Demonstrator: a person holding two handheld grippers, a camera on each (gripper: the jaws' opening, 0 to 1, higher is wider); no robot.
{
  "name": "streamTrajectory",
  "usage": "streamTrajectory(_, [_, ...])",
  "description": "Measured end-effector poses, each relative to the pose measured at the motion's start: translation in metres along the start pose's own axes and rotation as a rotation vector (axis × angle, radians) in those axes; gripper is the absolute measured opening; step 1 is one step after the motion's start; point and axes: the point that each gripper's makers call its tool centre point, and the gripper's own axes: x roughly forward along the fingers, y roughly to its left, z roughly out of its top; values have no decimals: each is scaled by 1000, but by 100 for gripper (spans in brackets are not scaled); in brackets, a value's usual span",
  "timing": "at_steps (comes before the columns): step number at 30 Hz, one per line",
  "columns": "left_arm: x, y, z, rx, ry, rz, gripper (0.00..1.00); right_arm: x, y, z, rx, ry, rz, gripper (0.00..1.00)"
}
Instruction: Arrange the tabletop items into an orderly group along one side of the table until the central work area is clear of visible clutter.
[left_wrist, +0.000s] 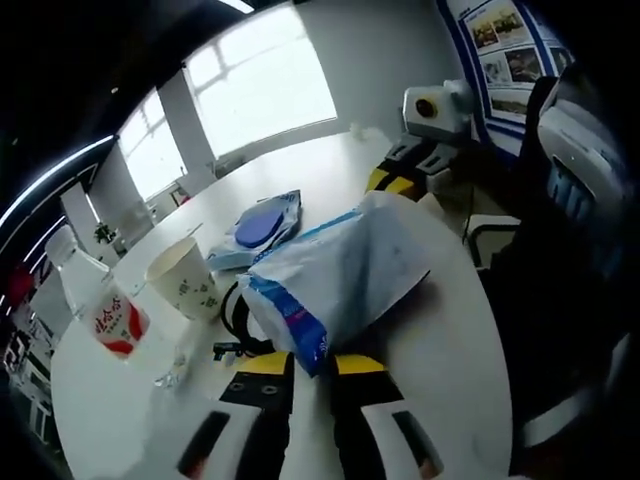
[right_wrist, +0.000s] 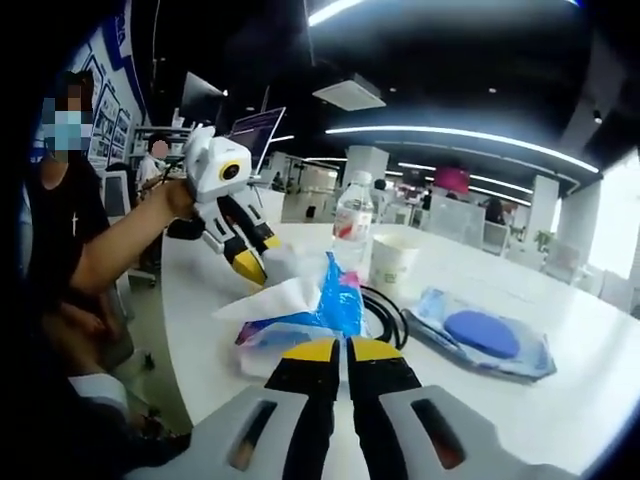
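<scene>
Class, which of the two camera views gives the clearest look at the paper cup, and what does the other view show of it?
The left gripper view: the paper cup stands near and large, its rim, open mouth and green print plain. In the right gripper view the cup is farther off and smaller, beside the water bottle.

In the right gripper view, the tissue pack (right_wrist: 300, 318) lies just ahead of the jaws, coiled cable (right_wrist: 388, 312), paper cup (right_wrist: 393, 262) and bottle (right_wrist: 354, 224) beyond it, wipes packet (right_wrist: 480, 335) ahead-right.
</scene>
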Motion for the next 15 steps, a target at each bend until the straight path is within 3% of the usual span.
streamTrajectory(15, [-6,-1,21,50,-39,49,2,-11,-10,15,-36,-32,-11,0])
